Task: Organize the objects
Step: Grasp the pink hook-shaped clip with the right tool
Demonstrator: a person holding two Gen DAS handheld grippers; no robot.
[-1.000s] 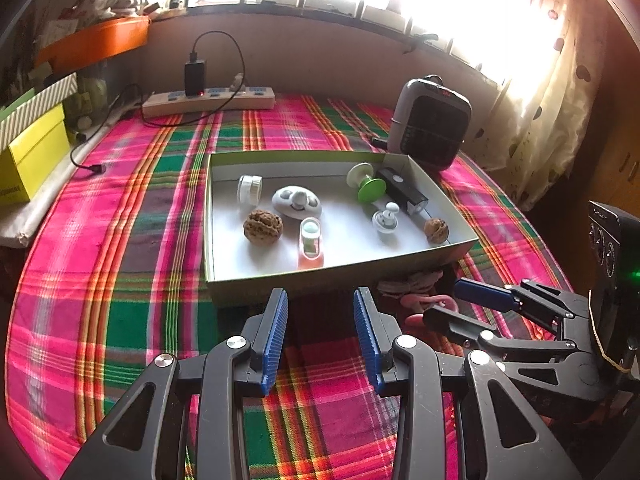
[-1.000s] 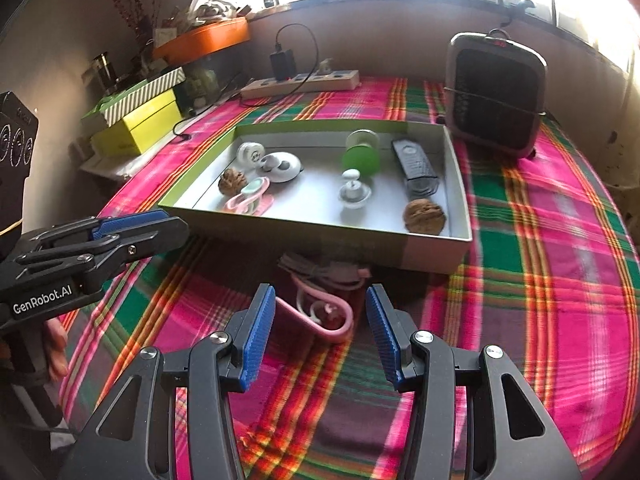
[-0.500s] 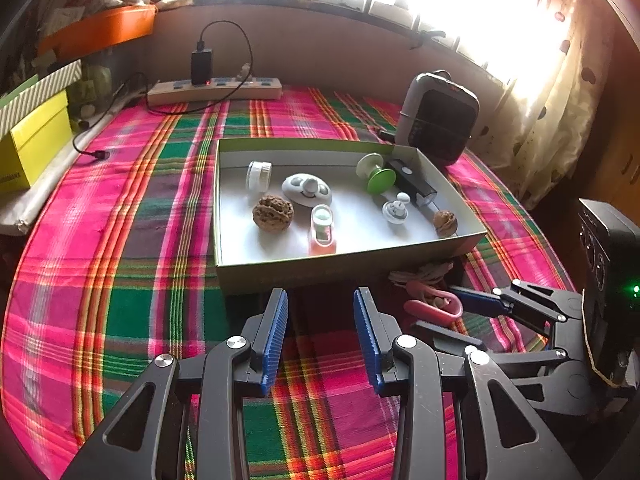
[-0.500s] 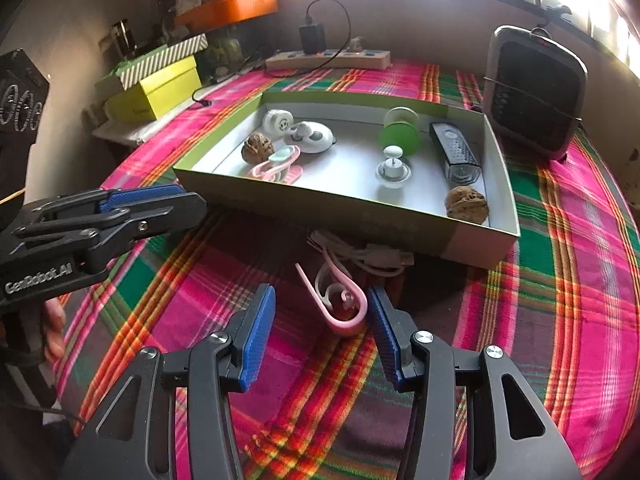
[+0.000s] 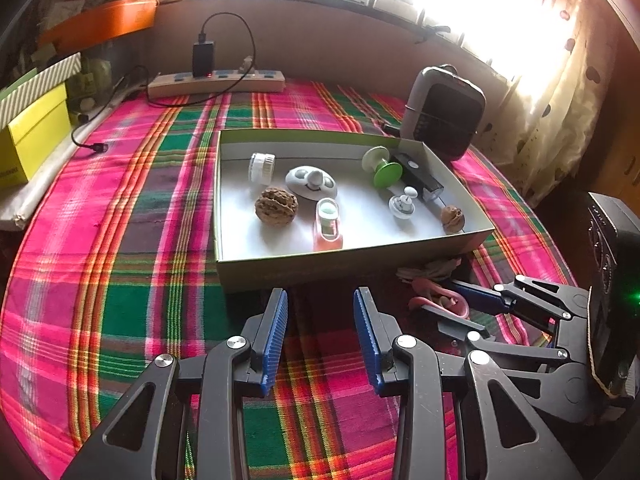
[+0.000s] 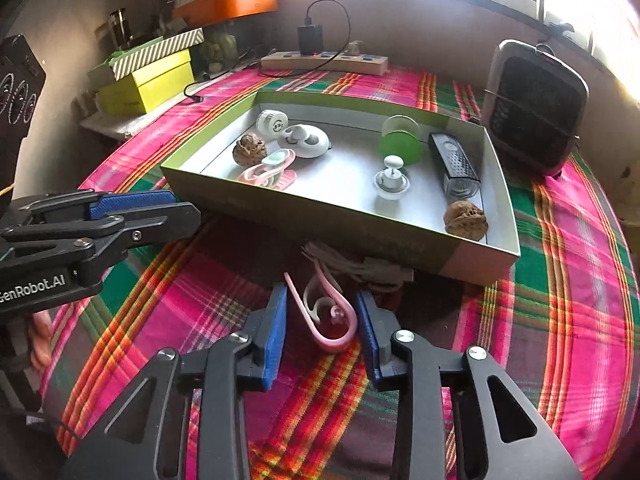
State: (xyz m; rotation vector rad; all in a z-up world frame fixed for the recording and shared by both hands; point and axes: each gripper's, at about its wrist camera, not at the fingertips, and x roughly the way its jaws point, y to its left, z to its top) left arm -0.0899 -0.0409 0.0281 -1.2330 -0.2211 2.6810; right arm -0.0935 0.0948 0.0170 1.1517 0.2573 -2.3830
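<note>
A pink clip lies on the plaid cloth just in front of the green-rimmed box. My right gripper is open with its blue pads on either side of the clip, not closed on it. The clip also shows in the left wrist view, between the right gripper's fingers. My left gripper is open and empty, low over the cloth before the box. The box holds two walnuts, a green spool, white knobs and a second pink clip.
A tangled white cord lies against the box front, behind the clip. A small heater stands at the right rear, a power strip at the back, yellow boxes at the left edge.
My right gripper has moved forward so the pink clip now lies between its open pads. The left gripper has drawn back slightly and stays open.
</note>
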